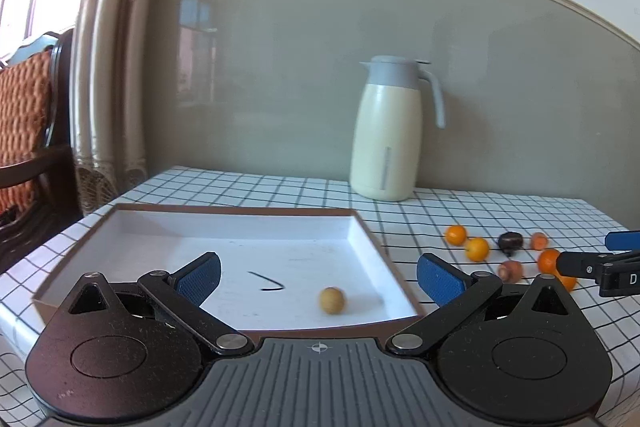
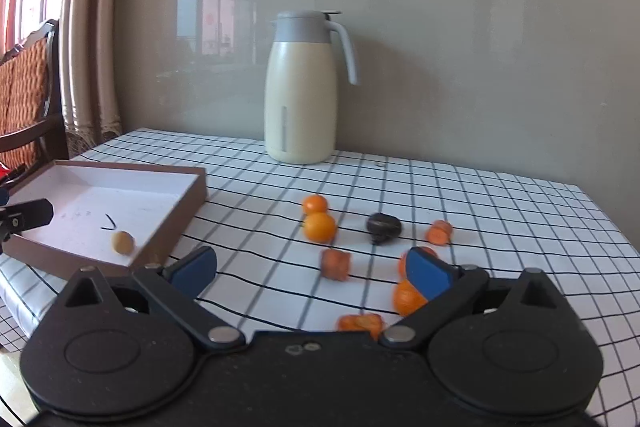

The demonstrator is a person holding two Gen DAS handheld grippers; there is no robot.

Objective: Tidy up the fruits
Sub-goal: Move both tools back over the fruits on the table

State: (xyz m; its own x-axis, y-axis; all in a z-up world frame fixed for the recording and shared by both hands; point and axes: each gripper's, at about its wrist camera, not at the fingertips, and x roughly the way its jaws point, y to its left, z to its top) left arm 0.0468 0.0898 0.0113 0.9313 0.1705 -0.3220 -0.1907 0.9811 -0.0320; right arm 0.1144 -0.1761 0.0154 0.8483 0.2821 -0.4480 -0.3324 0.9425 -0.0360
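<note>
A shallow brown box with a white inside lies on the left of the checked table. A small tan round fruit and a dark stem lie in it. My left gripper is open and empty, hovering over the box's near side. My right gripper is open and empty above loose pieces: two oranges, a dark chestnut-like fruit, orange chunks and more oranges by its right finger.
A cream thermos jug with a grey lid and handle stands at the back against the grey wall. A curtain and a wooden chair with an orange cushion are to the left of the table.
</note>
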